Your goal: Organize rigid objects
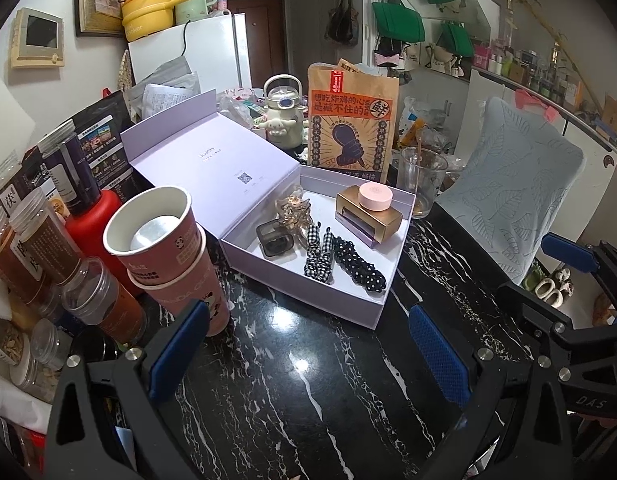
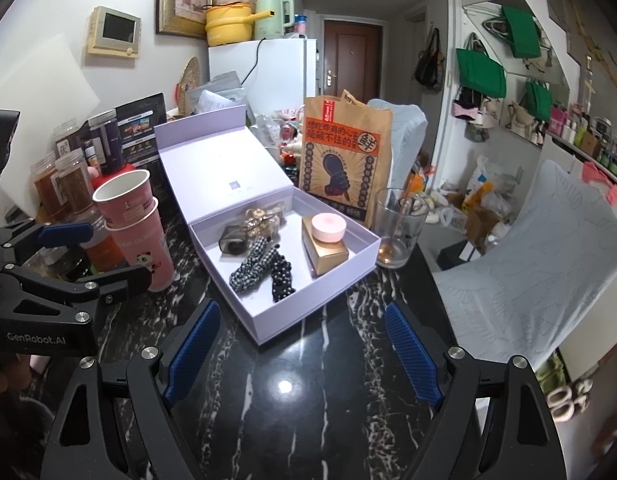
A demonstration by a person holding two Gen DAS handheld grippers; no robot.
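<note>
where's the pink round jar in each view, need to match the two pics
Left wrist view: the pink round jar sits on the gold box, right of centre, in the far right corner of the lilac box.
Right wrist view: the pink round jar sits near the picture's centre, on the gold box.
Shared landmark: the empty glass stands just right of the lilac box.

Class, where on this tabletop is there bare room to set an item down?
The black marble tabletop is bare between the open lilac box and both hand-held grippers. The box's front corner floor is free. Crowded: stacked pink paper cups and jars at left.
</note>
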